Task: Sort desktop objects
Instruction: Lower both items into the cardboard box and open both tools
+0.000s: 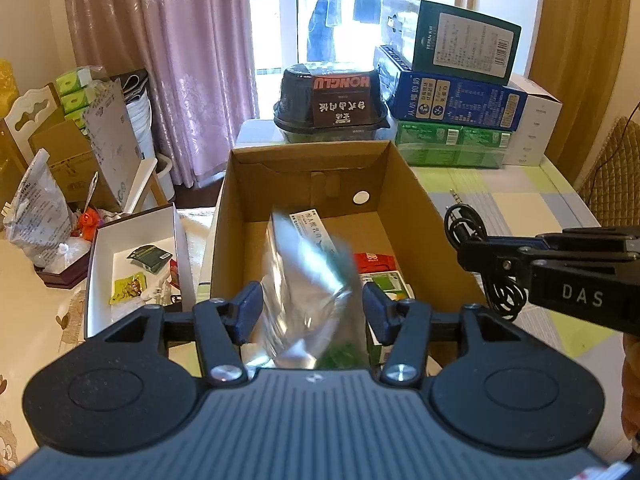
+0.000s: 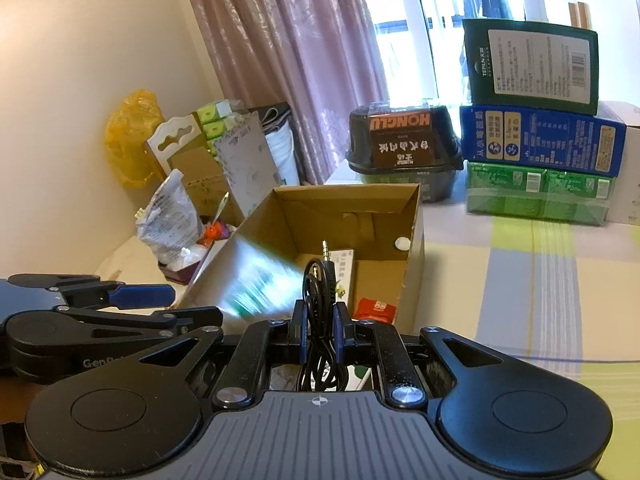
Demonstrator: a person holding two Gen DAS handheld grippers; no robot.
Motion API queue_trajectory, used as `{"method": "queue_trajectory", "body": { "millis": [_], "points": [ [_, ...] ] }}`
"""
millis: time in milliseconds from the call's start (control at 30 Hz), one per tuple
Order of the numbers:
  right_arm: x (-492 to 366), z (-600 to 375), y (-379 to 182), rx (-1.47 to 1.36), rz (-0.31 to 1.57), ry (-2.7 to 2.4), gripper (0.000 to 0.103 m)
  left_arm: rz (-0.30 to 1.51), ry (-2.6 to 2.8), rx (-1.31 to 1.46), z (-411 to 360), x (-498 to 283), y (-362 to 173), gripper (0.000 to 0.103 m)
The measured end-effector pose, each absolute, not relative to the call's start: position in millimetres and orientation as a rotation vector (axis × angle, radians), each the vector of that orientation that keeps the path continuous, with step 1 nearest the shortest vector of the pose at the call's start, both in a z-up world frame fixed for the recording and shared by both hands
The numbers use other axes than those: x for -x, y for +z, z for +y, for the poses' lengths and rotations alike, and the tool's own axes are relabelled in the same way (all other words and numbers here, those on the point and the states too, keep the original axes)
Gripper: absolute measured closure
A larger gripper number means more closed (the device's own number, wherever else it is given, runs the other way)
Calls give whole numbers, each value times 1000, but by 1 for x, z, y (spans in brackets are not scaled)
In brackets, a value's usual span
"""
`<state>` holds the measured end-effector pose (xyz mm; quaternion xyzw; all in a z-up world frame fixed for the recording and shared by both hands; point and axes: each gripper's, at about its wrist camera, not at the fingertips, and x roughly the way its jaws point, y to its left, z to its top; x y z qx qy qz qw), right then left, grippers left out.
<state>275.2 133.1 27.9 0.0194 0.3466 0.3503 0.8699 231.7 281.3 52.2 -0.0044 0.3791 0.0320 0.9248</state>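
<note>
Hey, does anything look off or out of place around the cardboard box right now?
One thing: a clear plastic packet hangs blurred over the cardboard box, between the open fingers of the left gripper, apparently dropping in. The right gripper is shut on a coiled black audio cable. Nothing looks spilled or damaged.

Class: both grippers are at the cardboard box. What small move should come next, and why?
Probably carry the right gripper forward over the cardboard box and open it: it is shut on the coiled black cable, while the left gripper is open, its blurred clear packet dropping in.

Blurred packet [image 1: 308,280] (clear plastic) over cardboard box [image 1: 400,184]
</note>
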Motion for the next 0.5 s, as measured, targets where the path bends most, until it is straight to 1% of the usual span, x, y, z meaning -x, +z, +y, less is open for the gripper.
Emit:
{"method": "queue_trajectory", "body": {
  "millis": [300, 400, 500],
  "points": [
    [-282, 136, 18, -66, 753, 735, 94, 784, 88, -3, 285, -222, 49, 51],
    [-283, 139, 17, -75, 762, 738, 94, 787, 92, -3, 285, -219, 47, 46],
    [-285, 143, 17, -87, 763, 744, 93, 787, 93, -4, 285, -216, 47, 45]
  ]
}}
